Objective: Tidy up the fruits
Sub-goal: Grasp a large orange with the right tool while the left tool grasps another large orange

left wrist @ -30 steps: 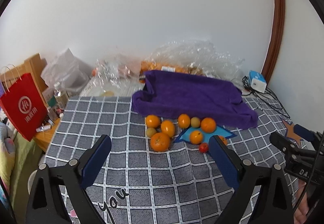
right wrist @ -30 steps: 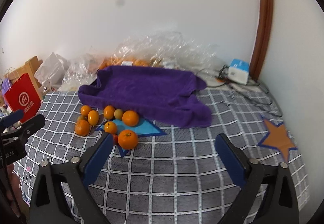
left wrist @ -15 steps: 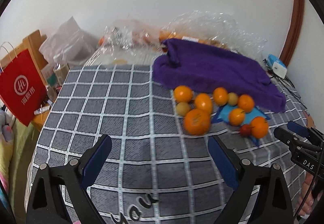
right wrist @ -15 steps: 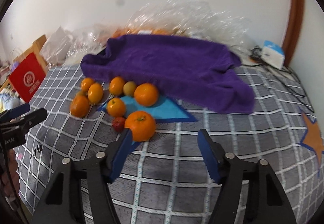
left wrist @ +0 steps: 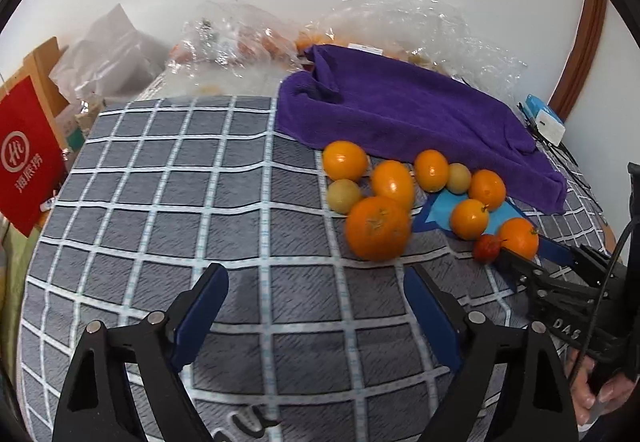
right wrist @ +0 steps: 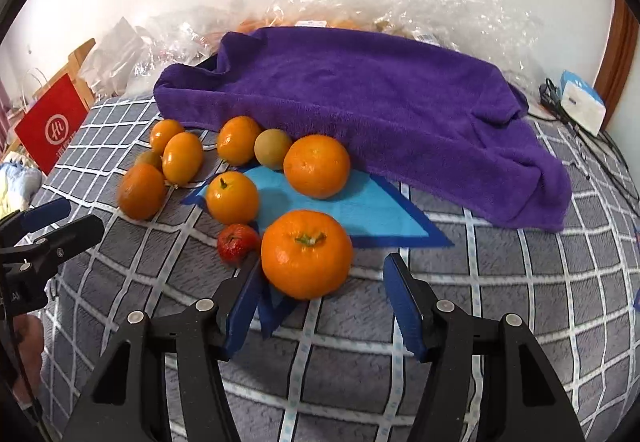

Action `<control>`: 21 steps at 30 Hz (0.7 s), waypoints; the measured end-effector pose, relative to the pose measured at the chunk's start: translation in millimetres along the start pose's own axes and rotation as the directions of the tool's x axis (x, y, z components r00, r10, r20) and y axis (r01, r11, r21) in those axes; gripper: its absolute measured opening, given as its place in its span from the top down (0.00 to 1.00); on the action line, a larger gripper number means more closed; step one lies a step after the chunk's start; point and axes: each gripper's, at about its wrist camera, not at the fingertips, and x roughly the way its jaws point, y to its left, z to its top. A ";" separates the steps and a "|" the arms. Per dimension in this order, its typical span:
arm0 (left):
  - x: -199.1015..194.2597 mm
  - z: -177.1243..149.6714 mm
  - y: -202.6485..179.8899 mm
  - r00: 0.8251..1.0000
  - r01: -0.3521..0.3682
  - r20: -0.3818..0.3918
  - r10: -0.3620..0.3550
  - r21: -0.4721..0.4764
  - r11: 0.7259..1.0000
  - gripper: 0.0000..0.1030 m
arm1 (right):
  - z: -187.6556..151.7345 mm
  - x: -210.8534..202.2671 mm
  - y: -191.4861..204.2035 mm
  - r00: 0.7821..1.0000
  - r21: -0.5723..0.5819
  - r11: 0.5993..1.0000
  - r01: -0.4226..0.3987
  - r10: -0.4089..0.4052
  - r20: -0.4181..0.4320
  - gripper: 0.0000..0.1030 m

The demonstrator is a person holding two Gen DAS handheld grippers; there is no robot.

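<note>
Both tools had dropped toward the fruit: the right tool (right wrist: 320, 298), jaws narrowing but not yet gripping, flanked the nearest orange (right wrist: 306, 254), while the left tool (left wrist: 316, 310) hung spread and empty, nothing sorted yet.

Purple towel (right wrist: 360, 102), red bag (left wrist: 24, 158)

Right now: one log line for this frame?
left gripper: open, empty | right gripper: closing round near orange, no grip yet | fruit pile by towel

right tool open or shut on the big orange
Open, just been closing: the right tool flanks the big orange, a gap showing beside its right finger.
</note>
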 end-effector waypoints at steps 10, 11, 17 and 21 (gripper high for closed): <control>17.2 11.2 -20.1 0.997 0.070 -0.020 -0.070 0.003 0.998 0.22 | -7.7 -11.7 -26.0 0.999 0.046 0.999 0.024 -0.025 0.020 0.59; 19.4 12.3 -20.4 0.997 0.073 -0.026 -0.073 -0.003 0.997 0.23 | -9.0 -13.6 -30.7 0.999 0.054 0.998 0.035 -0.036 0.021 0.59; 31.3 17.4 -20.8 0.995 0.084 -0.043 -0.087 -0.051 0.995 0.42 | -17.5 -20.3 -56.0 0.996 0.100 0.992 0.082 -0.084 0.008 0.59; 35.4 19.0 -24.9 0.995 0.086 -0.037 -0.087 -0.035 0.996 0.62 | -23.5 -22.3 -62.8 0.995 0.114 0.989 0.094 -0.095 0.007 0.59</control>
